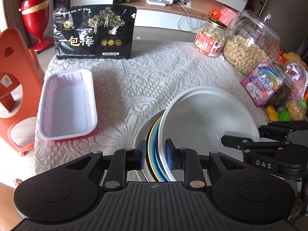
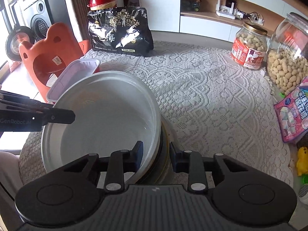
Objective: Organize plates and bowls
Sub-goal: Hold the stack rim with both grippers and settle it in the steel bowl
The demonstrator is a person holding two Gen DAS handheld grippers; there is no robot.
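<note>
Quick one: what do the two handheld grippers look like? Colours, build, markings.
Both the left gripper and the right gripper are matte black plastic: ribbed centre deck, two round side discs, silver pivot pins, blue finger pads. Seen side-on, the right one reads "DAS", the left one "GenRobot". No cables or sleeves in view.

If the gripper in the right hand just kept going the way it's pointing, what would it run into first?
The right gripper is already clamped over the white bowl rim and the stacked dishes beneath, so it would push into those first. Beyond them lies only the lace tablecloth, though depth is uncertain.
</note>
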